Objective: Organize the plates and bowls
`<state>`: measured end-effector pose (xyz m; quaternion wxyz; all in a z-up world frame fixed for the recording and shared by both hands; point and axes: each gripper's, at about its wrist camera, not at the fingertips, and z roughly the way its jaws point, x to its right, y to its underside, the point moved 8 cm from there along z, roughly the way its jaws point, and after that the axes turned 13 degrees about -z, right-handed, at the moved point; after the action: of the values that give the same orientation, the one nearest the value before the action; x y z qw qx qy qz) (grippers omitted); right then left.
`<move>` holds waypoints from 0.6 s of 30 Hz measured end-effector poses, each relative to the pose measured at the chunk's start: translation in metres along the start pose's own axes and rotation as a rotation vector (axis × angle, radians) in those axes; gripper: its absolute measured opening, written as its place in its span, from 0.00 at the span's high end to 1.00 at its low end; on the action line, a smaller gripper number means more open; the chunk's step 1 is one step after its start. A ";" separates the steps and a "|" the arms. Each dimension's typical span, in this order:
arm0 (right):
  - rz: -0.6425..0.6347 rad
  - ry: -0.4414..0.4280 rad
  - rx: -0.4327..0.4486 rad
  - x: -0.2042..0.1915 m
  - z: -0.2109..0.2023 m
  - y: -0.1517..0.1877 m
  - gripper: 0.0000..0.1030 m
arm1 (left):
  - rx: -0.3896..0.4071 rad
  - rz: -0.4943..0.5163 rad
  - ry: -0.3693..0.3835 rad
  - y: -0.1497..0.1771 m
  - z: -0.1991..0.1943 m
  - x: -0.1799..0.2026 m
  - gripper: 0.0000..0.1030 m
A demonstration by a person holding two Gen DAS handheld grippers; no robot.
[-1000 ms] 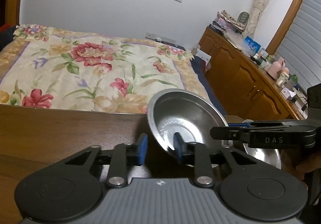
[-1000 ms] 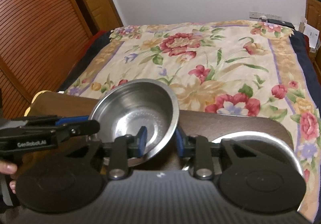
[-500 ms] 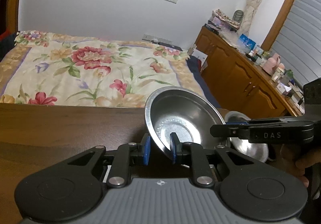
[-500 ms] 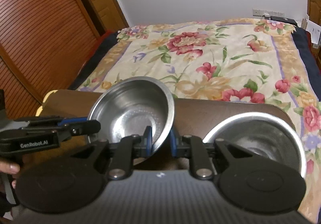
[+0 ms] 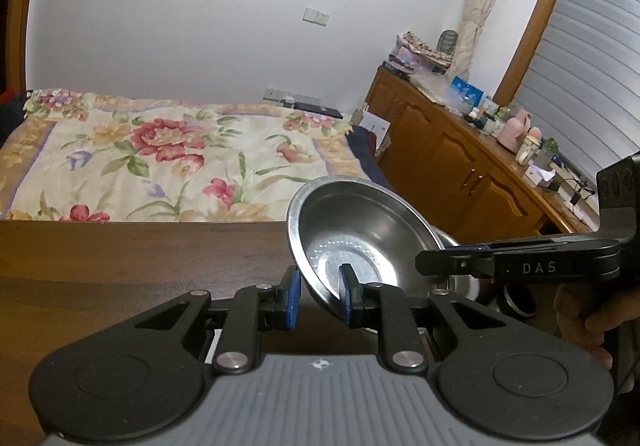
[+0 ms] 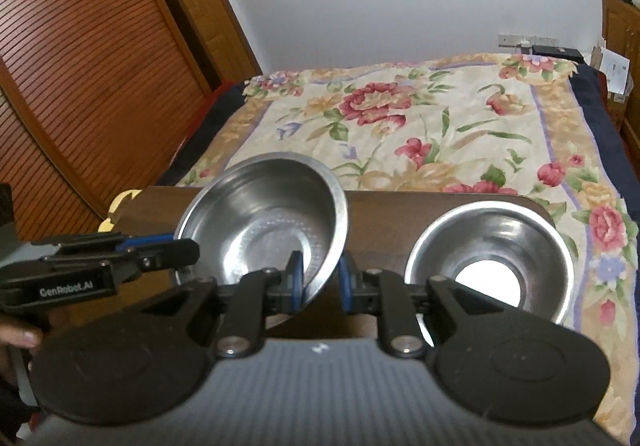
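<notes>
Both grippers hold one steel bowl (image 5: 360, 230) lifted and tilted above the wooden table (image 5: 140, 258). My left gripper (image 5: 320, 296) is shut on its near left rim. My right gripper (image 6: 320, 282) is shut on the opposite rim of the same bowl (image 6: 264, 214). A second steel bowl (image 6: 488, 266) stands on the table at the right end, to the right of the held one; in the left wrist view only a sliver of it (image 5: 452, 242) shows behind the held bowl.
A bed with a floral cover (image 6: 420, 126) lies just beyond the table's far edge. A wooden sideboard (image 5: 460, 158) crowded with small items runs along the right wall. Slatted wooden doors (image 6: 80, 66) stand to the left.
Both grippers have closed on the bowl's rim and lifted it, tilted, off the table. The second bowl has come more fully into the right wrist view.
</notes>
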<state>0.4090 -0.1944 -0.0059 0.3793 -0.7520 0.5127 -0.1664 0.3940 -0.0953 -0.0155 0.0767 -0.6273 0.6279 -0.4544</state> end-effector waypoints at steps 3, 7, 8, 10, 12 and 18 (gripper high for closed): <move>-0.005 0.007 0.013 -0.006 -0.011 0.000 0.80 | 0.010 0.015 0.004 0.002 -0.011 0.006 0.79; -0.012 0.013 0.024 -0.011 -0.022 0.002 0.80 | 0.018 0.028 0.011 0.006 -0.024 0.012 0.79; -0.016 0.015 0.027 -0.013 -0.025 0.003 0.80 | 0.018 0.032 0.011 0.007 -0.028 0.014 0.79; -0.018 0.015 0.031 -0.016 -0.031 0.004 0.80 | 0.016 0.041 0.012 0.010 -0.034 0.016 0.79; -0.020 0.017 0.035 -0.019 -0.036 0.005 0.80 | 0.018 0.049 0.016 0.012 -0.040 0.018 0.79; -0.028 0.019 0.038 -0.029 -0.048 0.015 0.80 | 0.013 0.069 0.017 0.027 -0.055 0.023 0.79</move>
<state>0.3568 -0.1905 0.0185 0.3862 -0.7503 0.5024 -0.1885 0.3335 -0.0939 0.0088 0.0910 -0.6010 0.6466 -0.4609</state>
